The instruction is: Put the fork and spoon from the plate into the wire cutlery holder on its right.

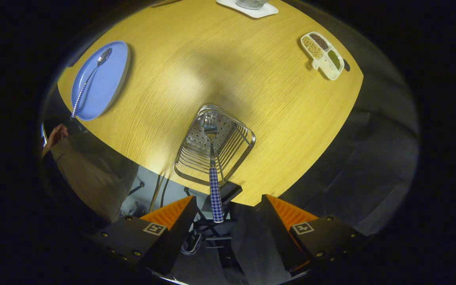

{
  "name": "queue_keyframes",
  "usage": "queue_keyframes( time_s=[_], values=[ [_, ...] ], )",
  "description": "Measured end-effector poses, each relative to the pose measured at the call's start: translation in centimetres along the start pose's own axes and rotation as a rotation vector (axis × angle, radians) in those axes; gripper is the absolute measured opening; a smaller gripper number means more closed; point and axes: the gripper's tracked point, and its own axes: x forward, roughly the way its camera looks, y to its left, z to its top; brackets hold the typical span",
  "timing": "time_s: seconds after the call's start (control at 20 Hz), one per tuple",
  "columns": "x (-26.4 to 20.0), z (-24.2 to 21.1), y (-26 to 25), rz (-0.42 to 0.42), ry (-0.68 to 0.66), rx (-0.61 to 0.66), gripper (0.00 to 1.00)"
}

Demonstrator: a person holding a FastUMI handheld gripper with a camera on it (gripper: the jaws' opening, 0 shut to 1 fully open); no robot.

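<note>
The wire cutlery holder (213, 147) stands near the table's front edge, just ahead of my fingers. A fork (214, 186) with a blue-and-white checked handle stands in it, tines down against the perforated bottom, handle sticking out toward me. My gripper (228, 211) hovers above, open; the fork's handle end lies in the gap between the fingers, touching neither. Far off to the left, a blue plate (111, 85) holds the spoon (89, 79), which has the same checked handle and its bowl pointing away.
The round wooden table (220, 71) carries a white divided dish (323, 55) of beans at the far right and a white coaster with a glass (249, 7) at the back. A person's hand and sleeve (81, 166) are at the left, below the plate.
</note>
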Motion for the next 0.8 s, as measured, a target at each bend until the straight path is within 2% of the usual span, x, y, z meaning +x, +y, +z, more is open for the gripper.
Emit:
queue_keyframes(
  time_s=[0.35,0.6,0.8],
  values=[
    [-4.8,2.8,5.3,0.022,-0.219,0.017,0.97],
    [-5.3,5.2,11.1,0.093,-0.291,0.016,0.97],
    [-5.1,6.6,14.6,0.141,-0.283,0.006,0.97]
  ],
)
